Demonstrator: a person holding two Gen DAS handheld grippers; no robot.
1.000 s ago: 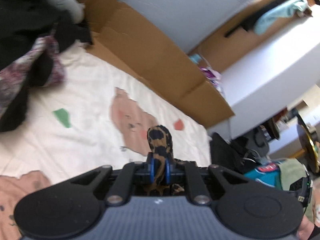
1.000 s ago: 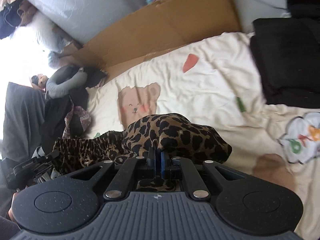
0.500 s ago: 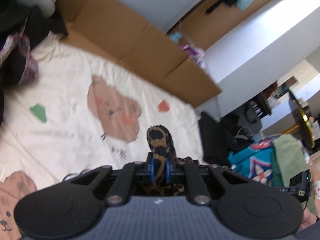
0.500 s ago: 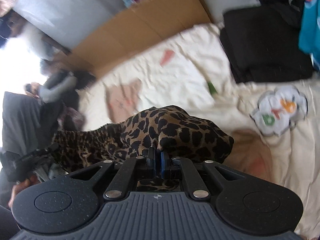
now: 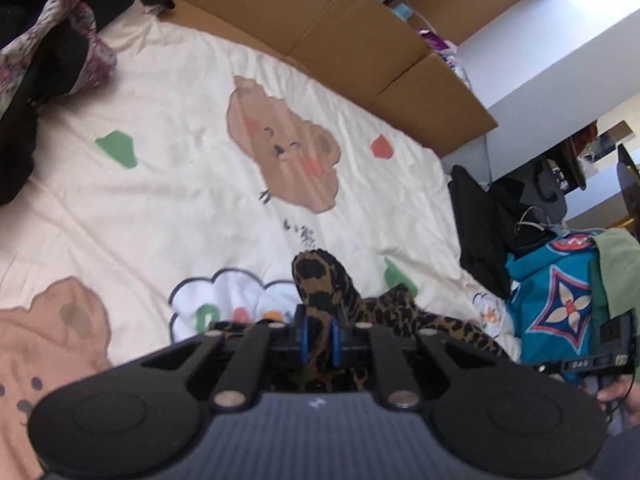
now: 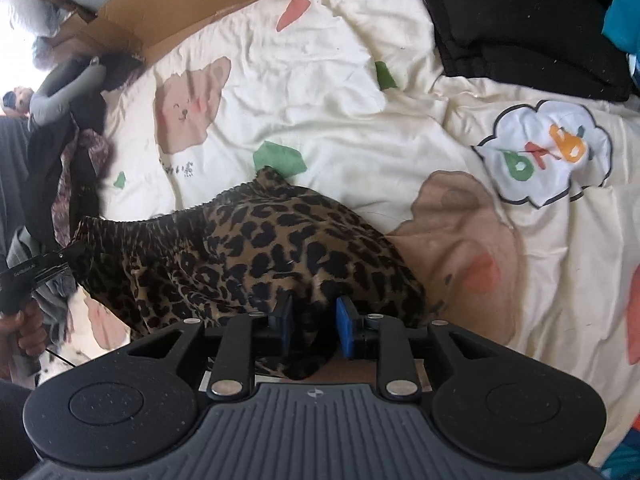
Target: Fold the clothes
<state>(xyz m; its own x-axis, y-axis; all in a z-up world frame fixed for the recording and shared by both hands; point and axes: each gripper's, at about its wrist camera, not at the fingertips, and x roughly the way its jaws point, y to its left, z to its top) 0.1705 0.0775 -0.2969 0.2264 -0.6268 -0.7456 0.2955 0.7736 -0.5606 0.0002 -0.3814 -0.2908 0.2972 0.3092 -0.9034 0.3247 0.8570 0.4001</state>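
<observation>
On the bear-print bedspread (image 6: 340, 92), we have just parted our right gripper (image 6: 314, 322), releasing the leopard-print garment (image 6: 256, 248) laid there; our left gripper (image 5: 318, 334) remains clenched on its other end, fold underway

**Where everything sits on the bed**

From my right wrist view, the leopard-print garment (image 6: 256, 256) lies on the bedsheet (image 6: 340, 128), just ahead of my right gripper (image 6: 314, 322). A folded black garment (image 6: 528, 24) sits at 1 o'clock, the cardboard box (image 6: 160, 4) at 11, a clothes pile (image 6: 72, 140) at 9. My left gripper (image 5: 319, 334) has the garment running off toward 3 o'clock.
</observation>
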